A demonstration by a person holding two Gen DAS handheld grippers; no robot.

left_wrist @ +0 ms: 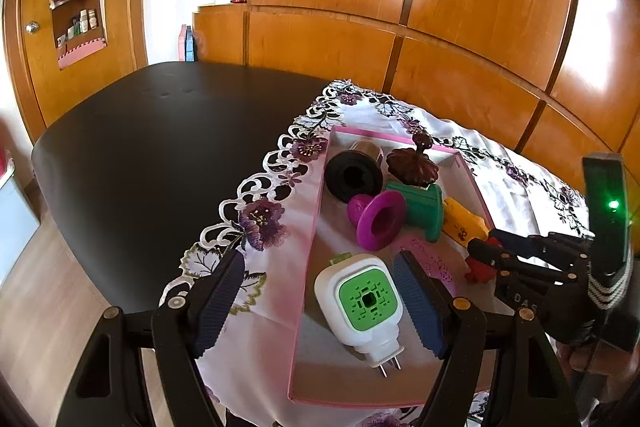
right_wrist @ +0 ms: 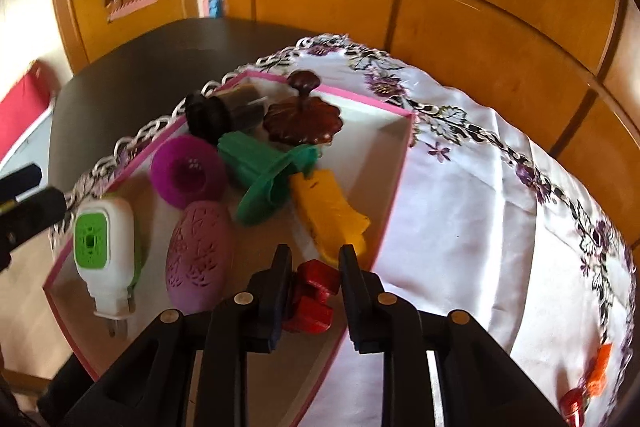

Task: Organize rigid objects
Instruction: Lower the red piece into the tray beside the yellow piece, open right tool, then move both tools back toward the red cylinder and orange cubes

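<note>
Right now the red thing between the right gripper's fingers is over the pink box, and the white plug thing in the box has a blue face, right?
Not blue: the white plug thing has a green face, as the right wrist view shows. The red thing is indeed between the right gripper fingers, over the pink box.

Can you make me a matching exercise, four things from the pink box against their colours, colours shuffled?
Things:
1. plug-in device
2. funnel-shaped piece
3. spool
4. egg-shaped case

Colours:
A. green
B. pale mauve
C. white with a green face
D. magenta

Pairs: 1-C, 2-D, 3-A, 4-B
</note>
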